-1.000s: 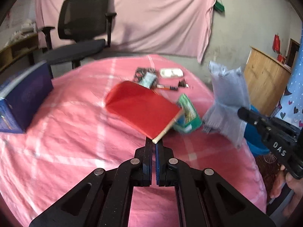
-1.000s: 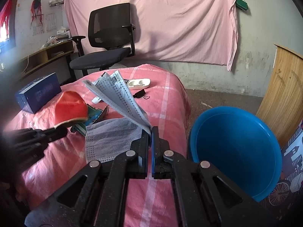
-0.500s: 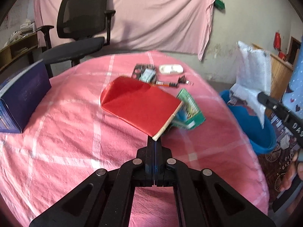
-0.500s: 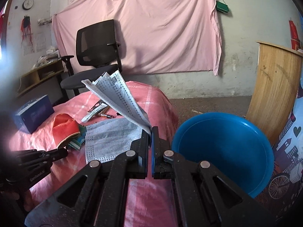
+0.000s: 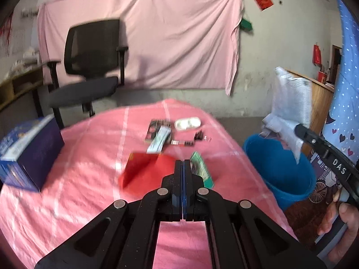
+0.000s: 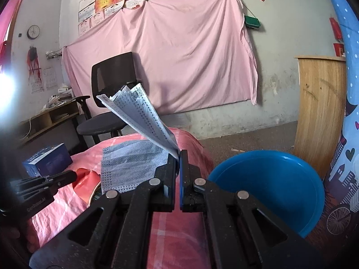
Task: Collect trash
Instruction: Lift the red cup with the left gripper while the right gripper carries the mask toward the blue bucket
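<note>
The face masks (image 6: 139, 121) are pinched in the right gripper (image 6: 179, 154), up in the air next to the blue bucket (image 6: 269, 183), one flopping over the pink table (image 5: 89, 157). The left gripper (image 5: 182, 165) is fully closed, with the red envelope (image 5: 143, 168) and green packet (image 5: 202, 170) right at its tips; can't tell if it's holding them.

Your bench (image 5: 94, 179): box (image 5: 29, 154) at 9 o'clock, envelope (image 5: 143, 168) centre, packet (image 5: 202, 172) just right of it, case (image 5: 187, 123) at 12. Basin (image 5: 280, 172) on floor at 3 o'clock. Chair (image 5: 89, 67) behind bench at 11.
</note>
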Action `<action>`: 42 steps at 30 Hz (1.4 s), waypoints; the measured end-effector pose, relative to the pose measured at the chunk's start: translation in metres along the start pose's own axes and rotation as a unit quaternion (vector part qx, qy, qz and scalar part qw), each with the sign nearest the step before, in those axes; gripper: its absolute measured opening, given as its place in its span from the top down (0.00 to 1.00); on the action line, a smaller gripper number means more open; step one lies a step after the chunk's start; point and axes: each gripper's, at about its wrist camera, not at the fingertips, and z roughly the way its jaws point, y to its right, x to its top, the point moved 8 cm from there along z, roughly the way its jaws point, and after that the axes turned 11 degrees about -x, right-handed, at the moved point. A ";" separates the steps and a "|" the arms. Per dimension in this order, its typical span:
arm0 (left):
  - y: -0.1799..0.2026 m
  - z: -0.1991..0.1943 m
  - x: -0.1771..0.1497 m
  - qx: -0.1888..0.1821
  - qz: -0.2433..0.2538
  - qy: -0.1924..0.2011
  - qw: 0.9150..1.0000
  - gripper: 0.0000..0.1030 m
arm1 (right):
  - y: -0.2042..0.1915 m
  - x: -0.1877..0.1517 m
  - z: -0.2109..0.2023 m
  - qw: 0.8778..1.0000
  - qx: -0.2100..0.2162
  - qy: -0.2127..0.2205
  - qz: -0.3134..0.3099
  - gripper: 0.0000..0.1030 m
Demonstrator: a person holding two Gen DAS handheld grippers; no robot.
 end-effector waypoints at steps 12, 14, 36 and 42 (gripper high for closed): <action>-0.064 0.000 -0.009 0.028 -0.083 -0.008 0.996 0.56 | -0.018 -0.009 0.019 0.999 0.024 -0.039 -0.016 0.84; -0.070 0.001 -0.005 0.024 -0.088 -0.004 0.996 0.56 | -0.026 -0.012 0.024 0.998 0.027 -0.046 -0.025 0.84; -0.057 0.032 -0.009 -0.016 0.026 -0.056 0.998 0.93 | -0.041 -0.032 0.043 0.994 0.028 -0.084 -0.063 0.84; -0.052 0.006 -0.004 -0.004 0.001 -0.012 1.000 0.94 | -0.036 -0.020 0.028 0.997 0.034 -0.048 -0.048 0.84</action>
